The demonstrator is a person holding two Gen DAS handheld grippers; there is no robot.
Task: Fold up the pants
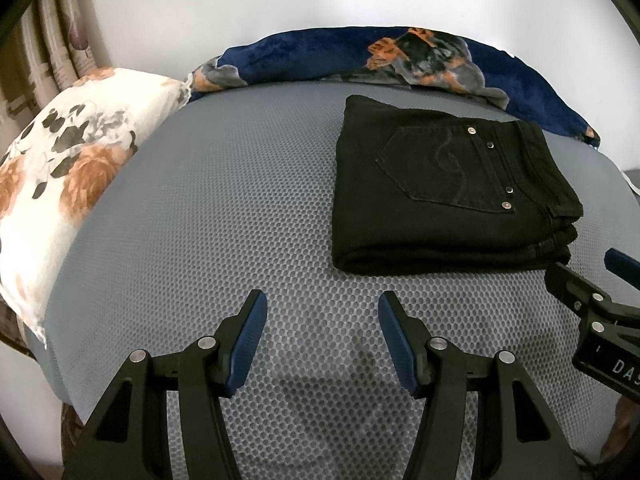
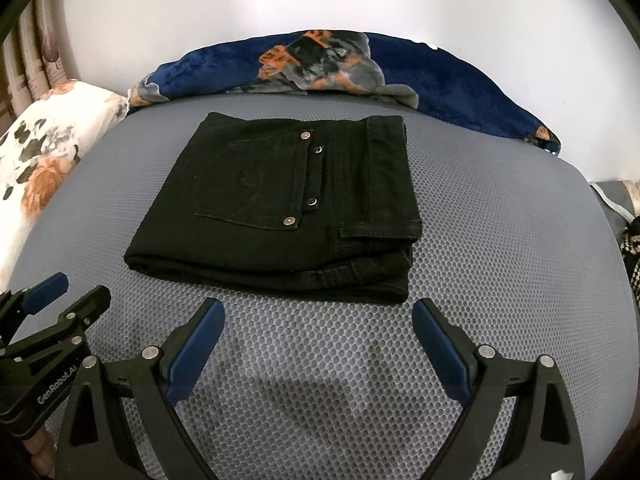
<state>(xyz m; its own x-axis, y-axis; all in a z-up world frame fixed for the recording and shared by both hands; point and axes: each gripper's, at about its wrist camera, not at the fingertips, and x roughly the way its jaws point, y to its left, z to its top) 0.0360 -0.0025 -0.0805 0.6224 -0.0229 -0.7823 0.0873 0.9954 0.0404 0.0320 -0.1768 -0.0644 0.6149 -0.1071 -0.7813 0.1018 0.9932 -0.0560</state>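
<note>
Black pants [image 2: 280,208] lie folded w/ long axis across, straight ahead of right gripper [image 2: 318,318]; left gripper [image 1: 322,312] sits offset. Both jaws wide, empty.

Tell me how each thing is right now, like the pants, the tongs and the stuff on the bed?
black pants: folded into a flat stack, back pocket up, lying on the grey mesh mat.
left tongs: open, empty, short of the pants.
right tongs: open, empty, short of the pants.
blue blanket: bunched along the wall.
floral pillow: lying at the mat's left edge.
</note>
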